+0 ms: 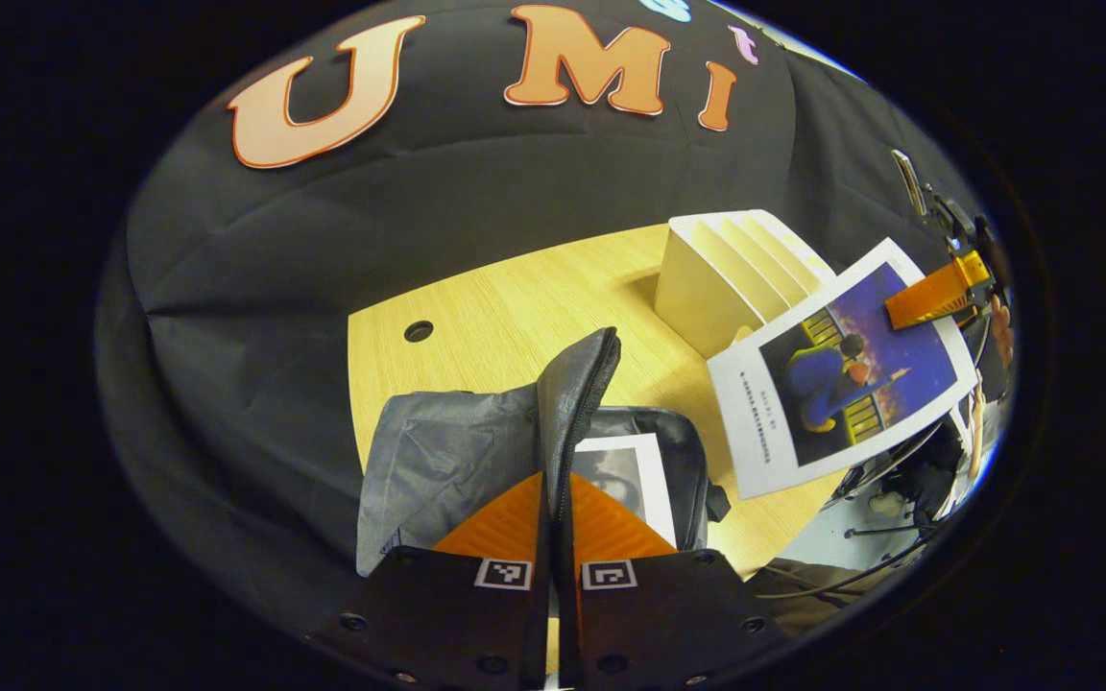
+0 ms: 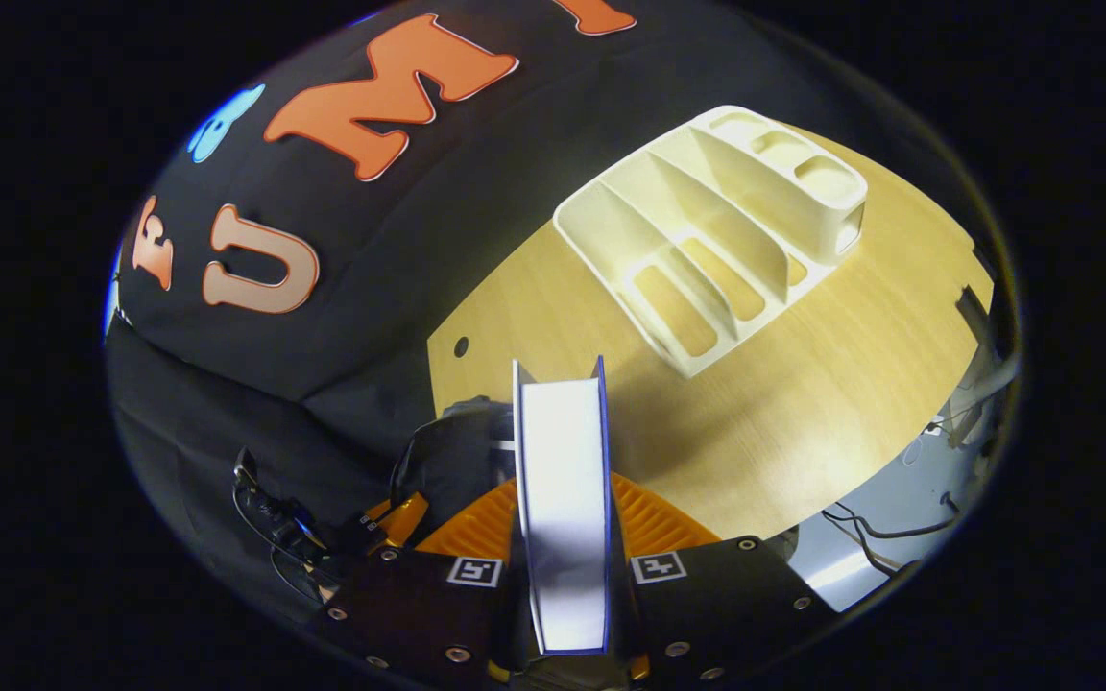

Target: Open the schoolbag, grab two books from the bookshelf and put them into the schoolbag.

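The left gripper (image 1: 558, 518) pinches the bag (image 1: 476, 451) flap, keeping it open on the surface (image 1: 515, 307). One book (image 1: 625, 480) is inside. The right gripper (image 2: 563, 566) squeezes a second book (image 2: 563, 499) up in the air, right of the bag, so it must go left and down.

Left gripper (image 1: 558, 523) clamped on schoolbag (image 1: 515, 441) flap edge, flap upright. One book (image 1: 625, 480) inside the bag. Right gripper (image 1: 932, 297) holds second book (image 1: 841, 374) beside bookshelf (image 1: 735, 278), above table (image 1: 515, 307).
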A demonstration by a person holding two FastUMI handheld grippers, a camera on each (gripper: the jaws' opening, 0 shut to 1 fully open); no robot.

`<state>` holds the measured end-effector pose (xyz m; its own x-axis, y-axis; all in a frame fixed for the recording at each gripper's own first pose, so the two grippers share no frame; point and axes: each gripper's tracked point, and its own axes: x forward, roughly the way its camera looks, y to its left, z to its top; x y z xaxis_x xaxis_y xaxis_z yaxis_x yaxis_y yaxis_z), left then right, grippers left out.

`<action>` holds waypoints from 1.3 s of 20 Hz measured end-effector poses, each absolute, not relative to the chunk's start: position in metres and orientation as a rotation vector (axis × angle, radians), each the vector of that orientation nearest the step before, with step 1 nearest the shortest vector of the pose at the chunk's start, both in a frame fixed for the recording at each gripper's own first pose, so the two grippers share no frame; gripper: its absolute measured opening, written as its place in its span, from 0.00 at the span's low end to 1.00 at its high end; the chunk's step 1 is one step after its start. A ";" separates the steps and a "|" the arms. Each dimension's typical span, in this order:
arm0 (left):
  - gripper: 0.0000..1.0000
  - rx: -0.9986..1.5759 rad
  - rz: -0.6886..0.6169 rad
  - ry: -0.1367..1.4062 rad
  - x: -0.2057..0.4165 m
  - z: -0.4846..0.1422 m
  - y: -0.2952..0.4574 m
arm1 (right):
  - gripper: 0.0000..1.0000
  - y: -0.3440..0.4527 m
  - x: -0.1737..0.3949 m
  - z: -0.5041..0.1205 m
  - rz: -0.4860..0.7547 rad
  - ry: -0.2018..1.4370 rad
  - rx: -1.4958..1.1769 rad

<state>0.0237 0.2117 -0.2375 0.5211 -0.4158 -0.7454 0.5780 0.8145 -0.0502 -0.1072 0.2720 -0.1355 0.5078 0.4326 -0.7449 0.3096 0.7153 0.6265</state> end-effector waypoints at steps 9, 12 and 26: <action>0.05 0.203 -0.581 0.767 0.037 -0.210 0.216 | 0.34 0.343 -0.085 -0.162 0.227 0.989 0.900; 0.05 0.189 -0.581 0.761 0.040 -0.200 0.217 | 0.34 0.370 -0.083 -0.171 0.277 0.981 0.989; 0.05 0.229 -0.622 0.701 0.038 -0.176 0.196 | 0.35 0.460 -0.077 -0.218 0.367 0.995 1.195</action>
